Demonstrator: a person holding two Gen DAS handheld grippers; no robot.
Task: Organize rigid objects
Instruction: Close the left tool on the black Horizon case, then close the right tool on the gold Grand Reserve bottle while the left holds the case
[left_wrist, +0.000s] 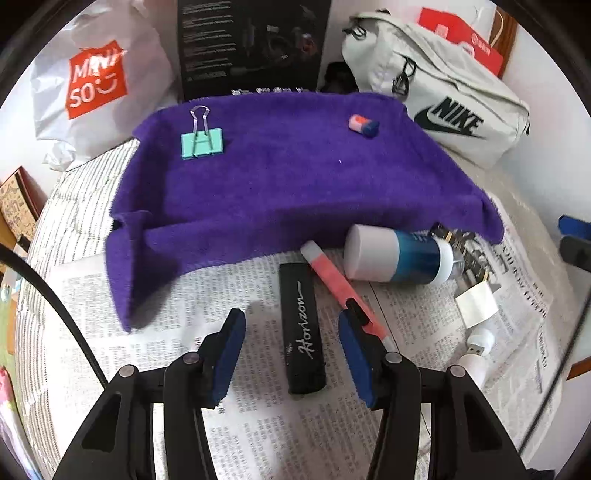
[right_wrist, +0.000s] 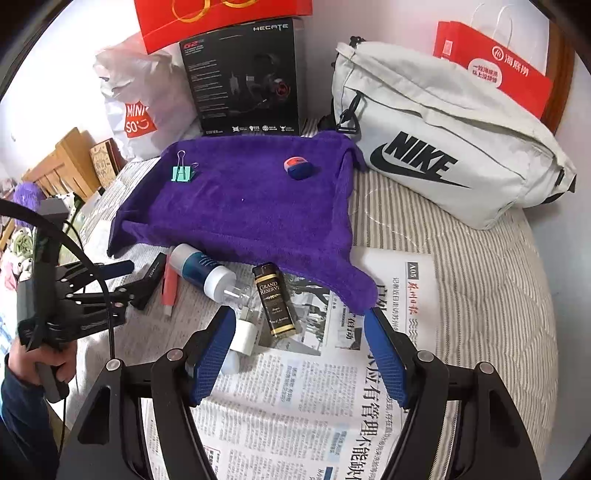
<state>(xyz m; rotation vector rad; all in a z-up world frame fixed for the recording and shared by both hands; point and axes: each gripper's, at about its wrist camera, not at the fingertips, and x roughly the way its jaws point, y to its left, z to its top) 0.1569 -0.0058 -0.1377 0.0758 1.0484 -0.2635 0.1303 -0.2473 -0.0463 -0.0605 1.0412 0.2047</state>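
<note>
The left gripper is hovering with jaws wide apart around the black case, which is lying on the newspaper beside the pink marker. The right gripper is gaping too, holding nothing, near the small bottle. A clip and eraser are sitting on the towel.

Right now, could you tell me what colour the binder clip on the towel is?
The binder clip is mint green with silver wire handles; the left wrist view shows it best.
</note>
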